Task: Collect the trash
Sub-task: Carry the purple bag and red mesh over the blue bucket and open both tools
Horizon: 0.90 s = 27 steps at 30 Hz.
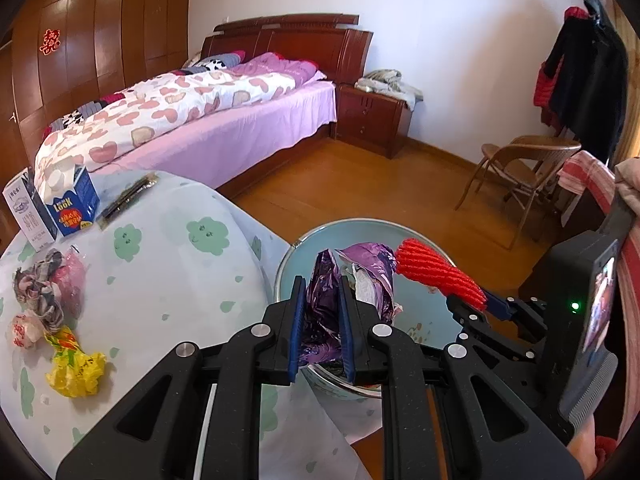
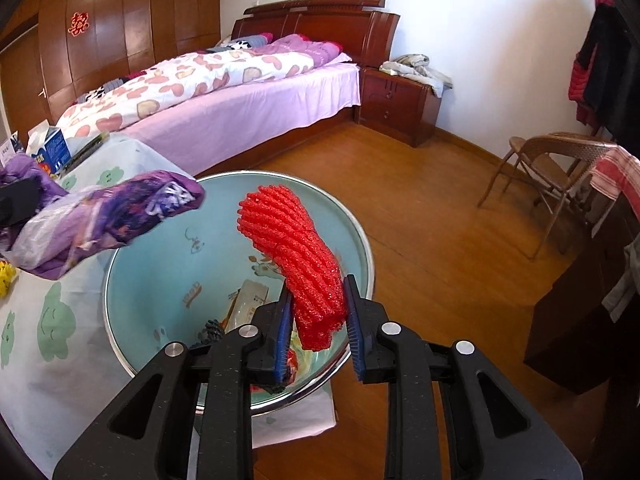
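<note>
Your table [image 1: 168, 280], under its pale cloth with green clover prints, fills the 9 o'clock half of the left wrist view. The light blue basin [image 2: 208, 216] with the metal rim sits at the table's edge, near centre in both views; wrappers and scraps already lie in its bottom.

Your left gripper [image 1: 322, 316] is over the basin, its blue pads pressed together on a crumpled purple wrapper [image 1: 324, 300] that sticks up and spills toward 2 o'clock. Your right gripper [image 2: 318, 320] is also over the basin, with a red foam net [image 2: 296, 248] standing up between its pads. The left pad touches the net; a narrow gap shows at the right pad, so the hold looks loose.

Uncollected trash lies on the cloth at 9 o'clock in the left wrist view: a grey patterned wad [image 1: 38, 284] touching pink plastic [image 1: 74, 280], a white-and-red ball [image 1: 24, 330], and a yellow wrapper [image 1: 74, 368]. Two cartons [image 1: 70, 200] stand at 10 o'clock, a dark flat packet [image 1: 128, 196] beside them.
</note>
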### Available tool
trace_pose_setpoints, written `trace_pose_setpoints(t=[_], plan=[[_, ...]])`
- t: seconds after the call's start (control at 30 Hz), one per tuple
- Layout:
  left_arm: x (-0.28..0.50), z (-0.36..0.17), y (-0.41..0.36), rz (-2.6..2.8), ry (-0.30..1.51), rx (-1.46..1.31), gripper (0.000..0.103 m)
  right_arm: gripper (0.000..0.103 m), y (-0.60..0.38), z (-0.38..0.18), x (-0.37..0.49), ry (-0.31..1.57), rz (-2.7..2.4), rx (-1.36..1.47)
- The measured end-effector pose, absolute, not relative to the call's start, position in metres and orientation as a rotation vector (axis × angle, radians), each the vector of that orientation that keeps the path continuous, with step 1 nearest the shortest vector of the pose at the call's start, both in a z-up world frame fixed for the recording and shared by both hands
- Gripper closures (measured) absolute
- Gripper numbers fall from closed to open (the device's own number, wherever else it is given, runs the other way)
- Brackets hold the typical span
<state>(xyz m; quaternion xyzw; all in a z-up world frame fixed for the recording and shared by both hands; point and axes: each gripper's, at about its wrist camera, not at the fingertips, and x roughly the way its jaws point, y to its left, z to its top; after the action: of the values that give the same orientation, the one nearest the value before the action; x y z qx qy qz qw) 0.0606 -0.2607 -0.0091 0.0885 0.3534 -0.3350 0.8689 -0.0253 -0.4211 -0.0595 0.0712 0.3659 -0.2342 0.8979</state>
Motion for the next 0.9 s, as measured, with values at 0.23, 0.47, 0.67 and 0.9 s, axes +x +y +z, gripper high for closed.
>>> trace_pose_setpoints(t=[0.23, 0.47, 0.67, 0.9], plan=[[0.064, -0.018, -0.268, -0.696, 0.766, 0.196, 0.082, 0.067, -0.426, -0.061, -0.024, 0.749, -0.466, 0.167], [0.064, -0.018, -0.268, -0.687, 0.757, 0.197, 0.064, 0.065, -0.424, -0.056, -0.028, 0.711, -0.488, 0.193], [0.062, -0.008, -0.254, -0.662, 0.716, 0.186, 0.037, 0.052, -0.426, -0.048, -0.034, 0.651, -0.515, 0.238], [0.061, 0.005, -0.221, -0.572, 0.654, 0.173, 0.01, 0.038, -0.416, -0.037, -0.039, 0.589, -0.525, 0.23]])
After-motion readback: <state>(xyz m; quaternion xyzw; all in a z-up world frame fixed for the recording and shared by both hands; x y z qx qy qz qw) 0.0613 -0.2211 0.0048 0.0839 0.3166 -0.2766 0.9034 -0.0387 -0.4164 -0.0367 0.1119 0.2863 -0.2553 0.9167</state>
